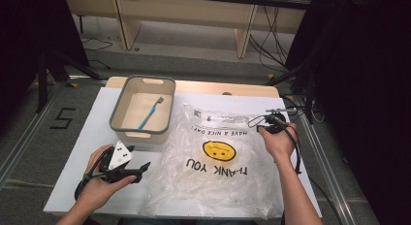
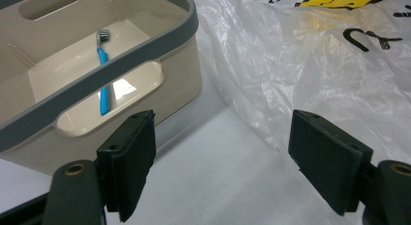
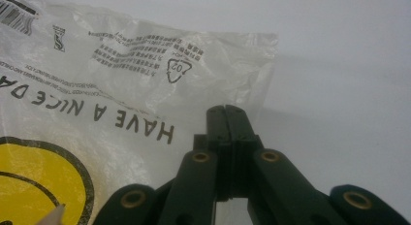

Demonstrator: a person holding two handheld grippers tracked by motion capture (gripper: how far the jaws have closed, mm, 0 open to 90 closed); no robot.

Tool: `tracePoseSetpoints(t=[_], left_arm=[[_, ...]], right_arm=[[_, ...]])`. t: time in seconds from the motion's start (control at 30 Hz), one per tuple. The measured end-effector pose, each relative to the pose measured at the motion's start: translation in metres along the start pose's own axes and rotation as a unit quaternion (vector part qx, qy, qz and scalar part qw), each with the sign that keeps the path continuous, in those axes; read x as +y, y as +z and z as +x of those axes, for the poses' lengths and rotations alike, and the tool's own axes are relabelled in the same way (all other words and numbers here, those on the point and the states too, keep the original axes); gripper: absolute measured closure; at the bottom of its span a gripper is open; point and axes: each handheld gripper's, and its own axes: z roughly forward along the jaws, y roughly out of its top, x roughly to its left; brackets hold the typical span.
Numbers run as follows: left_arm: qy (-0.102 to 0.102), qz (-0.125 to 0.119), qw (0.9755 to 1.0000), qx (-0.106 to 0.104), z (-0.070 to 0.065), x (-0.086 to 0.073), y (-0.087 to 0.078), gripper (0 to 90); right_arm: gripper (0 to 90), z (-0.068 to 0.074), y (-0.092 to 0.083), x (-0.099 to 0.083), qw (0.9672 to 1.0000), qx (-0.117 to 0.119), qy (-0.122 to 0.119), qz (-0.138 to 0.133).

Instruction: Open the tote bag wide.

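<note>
A clear plastic bag (image 1: 218,162) printed with a yellow smiley and "THANK YOU" lies flat on the white table (image 1: 92,137). To its left stands a beige bin (image 1: 116,113) with a grey rim, and a blue toothbrush (image 1: 150,113) lies inside it. My left gripper (image 1: 142,170) hovers open near the bin's front corner, left of the bag. Between its jaws, the left gripper (image 2: 223,133) frames bare table, with the bin (image 2: 145,45), toothbrush (image 2: 102,74) and bag (image 2: 315,65) beyond. My right gripper (image 1: 269,119) is shut at the bag's far right corner. The right gripper (image 3: 228,113) lies over the bag's (image 3: 121,89) edge; I cannot tell whether plastic is pinched.
The table's far edge shows a wooden strip (image 1: 203,85). Cables (image 1: 271,40) run across the floor behind it, and dark curtains (image 1: 358,89) stand to the right. Bare white table (image 3: 349,65) lies right of the bag's corner.
</note>
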Motion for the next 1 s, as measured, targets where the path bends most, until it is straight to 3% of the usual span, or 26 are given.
tracePoseSetpoints(t=[0.2, 0.23, 0.33, 0.4, 0.43, 0.5, 0.53, 0.63, 0.8, 1.0], left_arm=[[0.0, -0.001, 1.0, 0.001, 0.0, 0.0, -0.001, 25.1], [-0.001, -0.002, 1.0, 0.001, 0.0, 0.0, -0.001, 25.2], [0.0, -0.001, 1.0, 0.002, 0.0, 0.0, 0.0, 25.2], [0.001, -0.001, 1.0, 0.001, 0.0, 0.0, 0.0, 25.2], [0.0, -0.001, 1.0, 0.0, 0.0, 0.0, 0.0, 25.2], [-0.001, -0.001, 1.0, 0.0, 0.0, 0.001, 0.0, 25.2], [0.0, 0.0, 1.0, 0.001, 0.0, 0.001, 0.0, 25.2], [0.001, 0.0, 1.0, 0.001, 0.0, 0.001, 0.0, 25.3], [0.0, -0.001, 1.0, 0.001, 0.0, 0.001, 0.0, 25.3], [0.003, 0.0, 1.0, 0.001, -0.001, 0.001, 0.0, 25.3]], right_arm=[[90.0, -0.014, -0.006, -0.002, 0.9992, -0.019, 0.034, -0.004], [90.0, -0.022, -0.009, -0.004, 0.9979, -0.035, 0.054, -0.007], [90.0, -0.028, -0.011, -0.007, 0.9965, -0.048, 0.068, -0.01], [90.0, -0.038, -0.014, -0.013, 0.9932, -0.068, 0.094, -0.008], [90.0, -0.038, -0.014, -0.013, 0.9932, -0.068, 0.094, -0.008], [90.0, -0.048, -0.016, -0.018, 0.9891, -0.085, 0.12, -0.007], [90.0, -0.048, -0.016, -0.018, 0.9891, -0.085, 0.12, -0.007], [90.0, -0.06, -0.019, -0.026, 0.9835, -0.107, 0.146, 0.004], [90.0, -0.067, -0.022, -0.034, 0.9785, -0.124, 0.165, 0.011], [90.0, -0.07, -0.026, -0.043, 0.9783, -0.118, 0.167, 0.031]])
